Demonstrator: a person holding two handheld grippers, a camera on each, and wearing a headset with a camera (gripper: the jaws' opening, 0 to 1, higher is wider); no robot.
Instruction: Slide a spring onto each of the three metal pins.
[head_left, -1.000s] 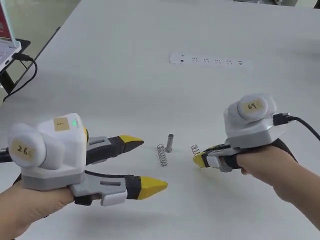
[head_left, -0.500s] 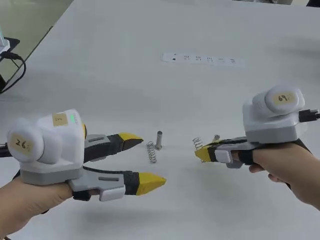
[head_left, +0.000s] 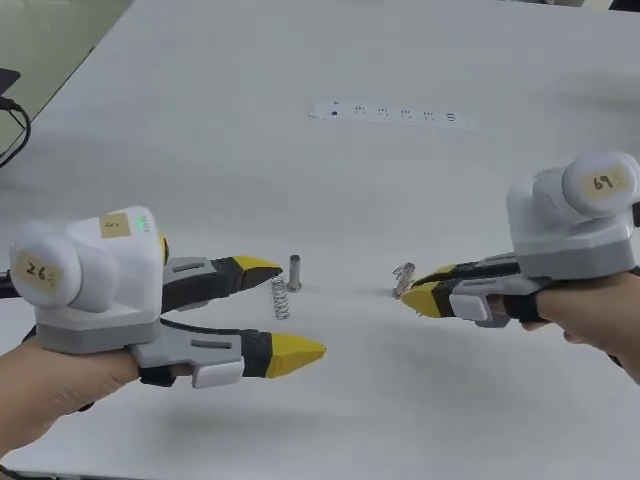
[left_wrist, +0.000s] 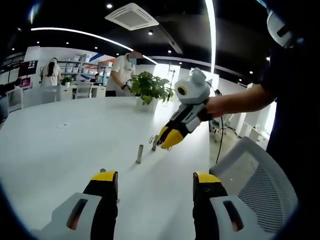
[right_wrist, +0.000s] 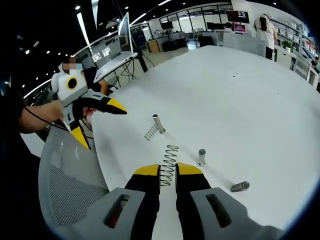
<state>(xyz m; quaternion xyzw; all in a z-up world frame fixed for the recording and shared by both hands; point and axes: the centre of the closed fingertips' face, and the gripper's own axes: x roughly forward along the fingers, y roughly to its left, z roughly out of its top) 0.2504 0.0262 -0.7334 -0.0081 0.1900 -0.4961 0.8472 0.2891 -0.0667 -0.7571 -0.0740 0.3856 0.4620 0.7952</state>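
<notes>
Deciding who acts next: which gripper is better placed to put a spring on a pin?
Right. The right gripper clamps a spring, with an upright pin close beside its tips. The left gripper is open and empty.

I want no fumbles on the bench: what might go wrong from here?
The right hand-held gripper pinches the spring by one end, so it may bend or pop free on contact. The nearest pin stands free on the table; a nudge could topple it.

We couldn't see the bottom of the spring (right_wrist: 171, 156) tucked inside the right gripper (right_wrist: 168, 171), and the power strip (head_left: 392, 113) was too tiny.
</notes>
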